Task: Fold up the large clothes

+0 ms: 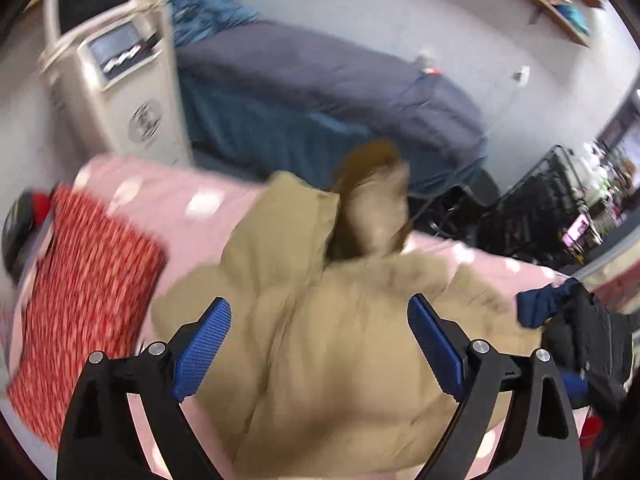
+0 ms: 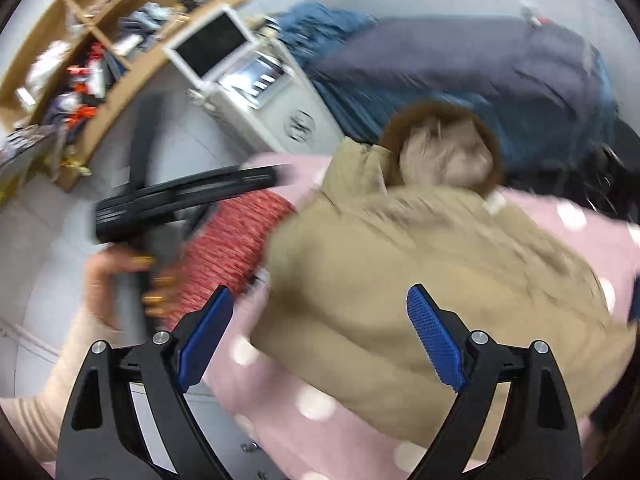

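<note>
Both left tongs (image 1: 319, 322) and right tongs (image 2: 320, 312) are hovering apart, empty, over the tan coat (image 1: 320, 340) lying bunched on the pink tabletop (image 2: 304, 412); puffy fabric risks slipping, or grabbing only one layer.

Left claw (image 1: 320, 344) and right claw (image 2: 320, 336), both wide open, empty.

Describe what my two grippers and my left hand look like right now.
Both the left gripper and right gripper have black angular frames, silver pivot bolts and blue textured pads on the jaws. The left hand shows gold-painted nails and a pale ribbed sleeve.
</note>
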`<state>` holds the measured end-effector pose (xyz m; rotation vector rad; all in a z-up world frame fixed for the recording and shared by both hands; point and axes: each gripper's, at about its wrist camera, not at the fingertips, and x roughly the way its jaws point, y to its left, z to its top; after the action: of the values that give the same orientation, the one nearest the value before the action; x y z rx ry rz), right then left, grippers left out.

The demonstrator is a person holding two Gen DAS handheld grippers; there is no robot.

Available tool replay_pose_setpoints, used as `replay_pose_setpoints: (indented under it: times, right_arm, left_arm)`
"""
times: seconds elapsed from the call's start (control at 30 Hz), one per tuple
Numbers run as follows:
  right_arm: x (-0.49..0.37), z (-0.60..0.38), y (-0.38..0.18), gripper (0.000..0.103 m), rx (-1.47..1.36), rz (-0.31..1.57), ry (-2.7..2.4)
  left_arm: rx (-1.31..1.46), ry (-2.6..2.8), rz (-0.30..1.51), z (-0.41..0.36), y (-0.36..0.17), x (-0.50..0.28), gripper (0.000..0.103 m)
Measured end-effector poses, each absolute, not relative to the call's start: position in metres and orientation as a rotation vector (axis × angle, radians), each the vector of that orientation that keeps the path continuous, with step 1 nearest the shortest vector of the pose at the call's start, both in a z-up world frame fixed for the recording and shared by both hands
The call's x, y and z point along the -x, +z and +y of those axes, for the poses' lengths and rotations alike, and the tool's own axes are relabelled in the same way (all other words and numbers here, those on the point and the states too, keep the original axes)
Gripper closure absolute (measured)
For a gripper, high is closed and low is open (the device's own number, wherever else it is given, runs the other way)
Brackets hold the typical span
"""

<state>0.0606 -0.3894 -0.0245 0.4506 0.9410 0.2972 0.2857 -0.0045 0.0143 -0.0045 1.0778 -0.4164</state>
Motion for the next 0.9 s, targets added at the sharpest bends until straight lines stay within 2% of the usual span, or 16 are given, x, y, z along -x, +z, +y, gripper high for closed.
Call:
replay_pose_setpoints:
  times: [0.1, 0.3, 0.43, 0.53, 0.57, 0.6, 0.67, 0.8, 0.9]
  right_arm:
    - [-0.052, -0.435, -0.077, 0.015, -0.462, 1.056, 0.099]
    - [0.001, -0.544, -0.143, 0.015, -0.603, 1.128, -0.333]
    - [0.026, -0.583, -0.154, 0.015, -0.648, 1.131, -0.377]
    - [0.012, -0.577, -0.153, 0.015, -0.543, 1.172, -0.297]
    - [0.011, -0.582, -0.158, 0.015, -0.518, 1.182, -0.307]
    - [0.010, -0.578, -0.158, 0.015, -0.505, 1.186, -0.323]
    - [0.011, -0.579, -0.153, 0.015, -0.550, 1.151, -0.300]
    - [0.012, -0.570, -0.139, 0.015, -0.552, 1.100, -0.266]
    - [0.009, -0.565, -0.138, 0.015, -0.500, 1.124, -0.249]
  left_arm:
    - [0.027, -0.392, 1.117, 0.021, -0.009, -0.264, 0.012]
    - [0.017, -0.331, 1.171, 0.044, -0.055, -0.256, 0.011]
    - [-0.004, -0.389, 1.178, 0.018, -0.061, -0.275, 0.008]
    - [-0.116, -0.407, 1.215, -0.019, -0.082, -0.296, 0.007]
    - [-0.127, -0.417, 1.232, -0.029, -0.086, -0.298, 0.014]
    - [-0.114, -0.459, 1.265, -0.040, -0.091, -0.298, 0.040]
    - [-0.094, -0.515, 1.309, -0.053, -0.088, -0.289, 0.060]
    - [-0.297, -0.668, 1.250, -0.065, -0.075, -0.220, 0.075]
    - [-0.410, -0.763, 1.235, -0.049, -0.079, -0.152, 0.079]
